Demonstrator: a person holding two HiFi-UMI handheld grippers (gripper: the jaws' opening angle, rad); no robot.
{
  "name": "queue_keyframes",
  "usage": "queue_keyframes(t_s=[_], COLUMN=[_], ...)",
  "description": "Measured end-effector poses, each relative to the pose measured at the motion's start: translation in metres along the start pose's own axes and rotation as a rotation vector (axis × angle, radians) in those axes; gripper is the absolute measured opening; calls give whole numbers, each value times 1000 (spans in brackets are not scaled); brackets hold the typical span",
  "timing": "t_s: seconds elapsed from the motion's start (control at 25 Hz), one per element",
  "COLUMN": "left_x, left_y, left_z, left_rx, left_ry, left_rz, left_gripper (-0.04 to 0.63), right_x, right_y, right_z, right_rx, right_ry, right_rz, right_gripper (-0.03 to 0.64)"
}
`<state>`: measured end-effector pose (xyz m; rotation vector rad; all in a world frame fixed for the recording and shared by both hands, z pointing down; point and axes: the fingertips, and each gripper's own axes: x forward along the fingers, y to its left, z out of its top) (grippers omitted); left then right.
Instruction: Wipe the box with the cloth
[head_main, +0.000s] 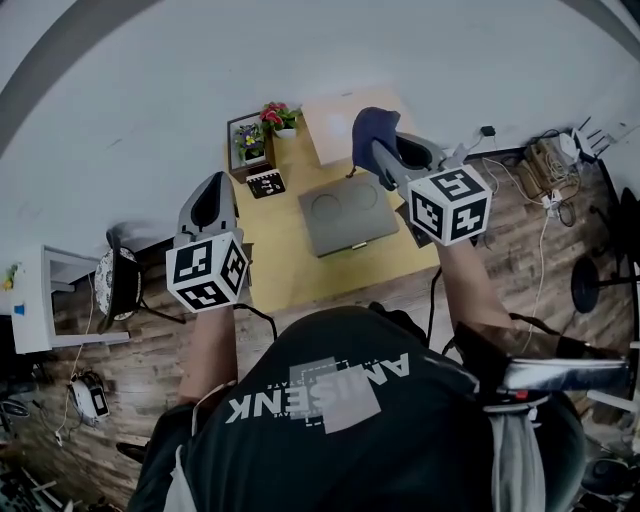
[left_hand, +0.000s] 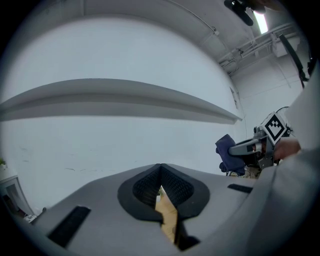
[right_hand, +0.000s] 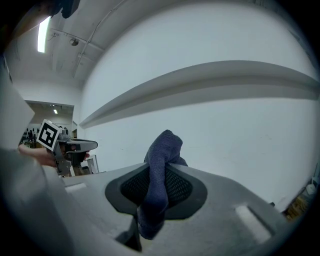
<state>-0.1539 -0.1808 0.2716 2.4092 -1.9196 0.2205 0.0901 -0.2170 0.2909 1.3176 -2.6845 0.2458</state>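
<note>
Both grippers are held up in the air over a small wooden table, clear of everything on it.

Left gripper: jaws closed, pad tips touching, nothing between them. A sliver of the tabletop shows through the gap lower down. In the head view it sits over the table's left edge.

Right gripper: jaws pinched on a dark blue cloth. The cloth bunches above the pads and a fold hangs down between them. In the head view the cloth is up over the far right part of the table.

Grey flat box: lies in the middle of the table, two round recesses on its top, not touched by the cloth or either gripper.

Behind it is a pale cardboard box. At the far left corner are a framed flower picture, a small flower pot and a black-and-white marker tile. The floor is wood plank, with a chair to the left.
</note>
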Motion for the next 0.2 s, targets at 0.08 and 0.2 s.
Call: queue_keyframes(t_s=[0.08, 0.2], left_x=[-1, 0], left_y=[-1, -2], left_z=[0, 0], left_rx=[-4, -3], left_ry=[1, 7], left_rz=[-1, -4], left_gripper=[0, 0], right_x=[-1, -1], right_y=[0, -1], right_z=[1, 2], right_rx=[0, -1], right_ry=[-2, -3], right_rz=[-1, -1], right_gripper=[74, 74])
